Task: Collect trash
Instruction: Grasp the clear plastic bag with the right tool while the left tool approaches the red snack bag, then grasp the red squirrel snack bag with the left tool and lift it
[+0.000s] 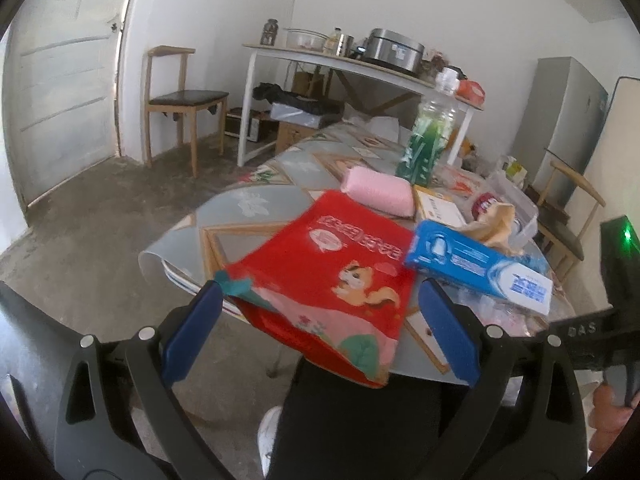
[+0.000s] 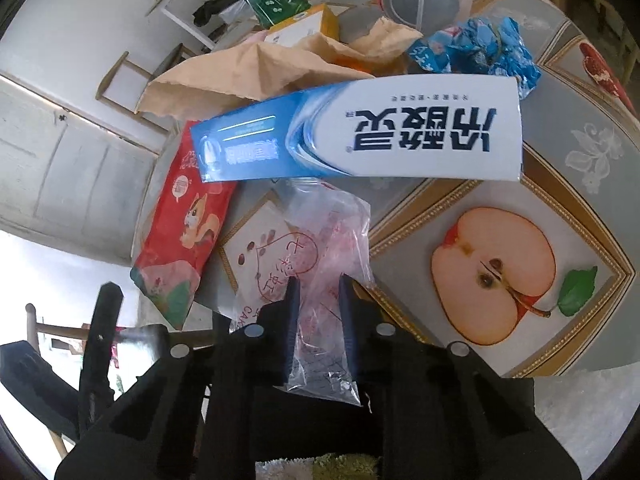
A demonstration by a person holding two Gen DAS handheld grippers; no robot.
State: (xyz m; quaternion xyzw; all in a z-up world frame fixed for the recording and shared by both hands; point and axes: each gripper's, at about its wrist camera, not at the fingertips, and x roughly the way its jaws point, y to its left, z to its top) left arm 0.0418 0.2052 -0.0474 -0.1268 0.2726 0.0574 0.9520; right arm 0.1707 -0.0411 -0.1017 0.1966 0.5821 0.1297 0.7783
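Clear crinkled plastic, a thin bag [image 2: 320, 280], sits pinched between my right gripper [image 2: 318, 292] fingers, seized at its near end so it lifts off the table [image 2: 580, 208]. My left gripper [image 1: 320, 320] stands spread wide, straddling the red snack packet [image 1: 332, 280] overhanging the table edge, which I judge the easiest purchase. Just beyond lies a blue toothpaste box [image 2: 360, 136], resting on brown paper [image 2: 256, 72].
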